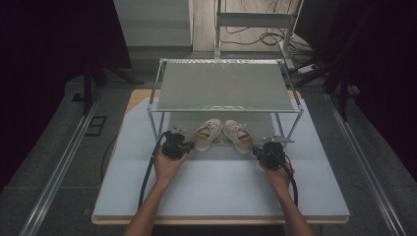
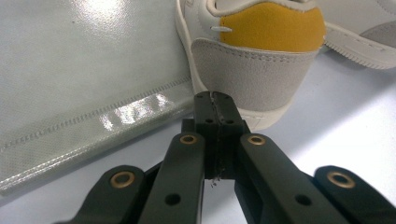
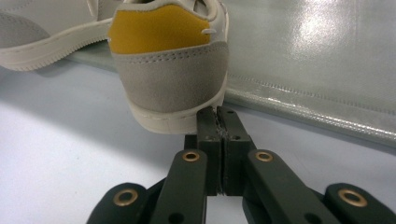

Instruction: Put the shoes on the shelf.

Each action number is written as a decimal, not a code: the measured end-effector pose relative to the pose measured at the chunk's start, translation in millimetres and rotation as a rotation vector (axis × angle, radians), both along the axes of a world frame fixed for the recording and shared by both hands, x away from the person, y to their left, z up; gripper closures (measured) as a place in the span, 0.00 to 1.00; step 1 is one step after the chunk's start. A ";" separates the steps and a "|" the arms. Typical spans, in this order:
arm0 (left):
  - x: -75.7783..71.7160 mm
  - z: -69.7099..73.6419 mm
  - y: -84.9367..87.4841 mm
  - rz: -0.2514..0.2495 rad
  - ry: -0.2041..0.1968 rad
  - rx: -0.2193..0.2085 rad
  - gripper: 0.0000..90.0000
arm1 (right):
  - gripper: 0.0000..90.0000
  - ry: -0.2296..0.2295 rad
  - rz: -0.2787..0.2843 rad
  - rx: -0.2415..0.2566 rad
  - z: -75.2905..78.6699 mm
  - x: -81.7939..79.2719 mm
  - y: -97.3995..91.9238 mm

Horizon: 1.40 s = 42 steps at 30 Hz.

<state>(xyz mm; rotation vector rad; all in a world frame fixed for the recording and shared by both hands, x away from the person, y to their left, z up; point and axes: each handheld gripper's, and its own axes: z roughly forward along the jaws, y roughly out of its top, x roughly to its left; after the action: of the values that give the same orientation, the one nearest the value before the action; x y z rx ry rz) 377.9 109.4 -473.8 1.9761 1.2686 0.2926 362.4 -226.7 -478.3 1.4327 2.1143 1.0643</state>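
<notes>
Counter point(image 1: 147, 191): a pale blue-grey top carrying a 2-tier metal-framed shoe rack point(image 1: 223, 86) toward its far edge. The rack's upper shelf is bare silver fabric. Its lower shelf, a glossy silver sheet point(image 2: 70, 93), lies low over the counter.

Pair of sneakers: cream uppers, grey suede heel counters, mustard-yellow heel tabs. The left sneaker point(image 1: 207, 133) and the right sneaker point(image 1: 238, 135) sit side by side at the front of the lower tier, heels toward the person and overhanging the sheet's front edge onto the counter.

Progress, as judged: both sneakers appear placed on the lower tier, so the placing looks done. What remains is at most a final nudge to square the heels, then withdrawal of both hands.

Left gripper point(image 2: 215, 95): jaws clenched together, nothing between them, tips at the outer heel of the left sneaker; contact cannot be confirmed.

Right gripper point(image 3: 220, 110): jaws likewise clenched on nothing, tips at the sole edge of the right sneaker's heel, touching or nearly so.

Not verifiable: the toes and laces are largely hidden under the upper shelf in the high view; both gripper views cut the sneakers off above the heel collar; the rack's rear legs and the counter's far edge are obscured.
</notes>
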 end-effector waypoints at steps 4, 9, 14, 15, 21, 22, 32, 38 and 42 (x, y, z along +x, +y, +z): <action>-1.4 0.2 -3.7 -0.007 0.000 -0.007 0.99 | 0.99 0.004 0.006 0.012 -0.2 -0.1 1.1; -3.3 1.0 -12.0 -0.031 0.000 -0.014 0.99 | 0.99 0.007 0.036 0.029 -0.5 -1.2 7.7; -4.0 1.4 -22.1 -0.053 0.006 -0.026 0.99 | 1.00 -0.013 0.060 0.039 -0.4 -1.9 18.1; -3.9 1.4 -24.2 -0.054 0.006 -0.028 0.99 | 1.00 -0.017 0.063 0.038 -0.2 -1.3 19.9; -3.7 1.1 -37.3 -0.077 0.005 -0.033 0.99 | 1.00 -0.020 0.082 0.042 -0.3 0.0 30.5; -3.7 1.1 -39.1 -0.080 0.005 -0.034 0.99 | 1.00 -0.020 0.083 0.045 -0.6 0.2 32.1; 0.5 2.1 -44.7 -0.089 0.008 -0.030 0.99 | 1.00 -0.023 0.089 0.063 -2.5 1.5 39.0; 6.7 4.8 -45.4 -0.079 0.013 -0.016 0.99 | 1.00 -0.022 0.091 0.066 -2.8 1.5 39.3; 12.6 3.5 -44.5 -0.091 0.013 -0.015 0.99 | 1.00 -0.018 0.094 0.066 -2.6 1.7 39.0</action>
<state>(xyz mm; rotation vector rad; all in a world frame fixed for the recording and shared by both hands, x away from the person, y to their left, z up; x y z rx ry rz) 390.6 64.9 -470.2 2.0187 1.1815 0.2253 364.1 -187.7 -480.8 1.3589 2.1712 1.1876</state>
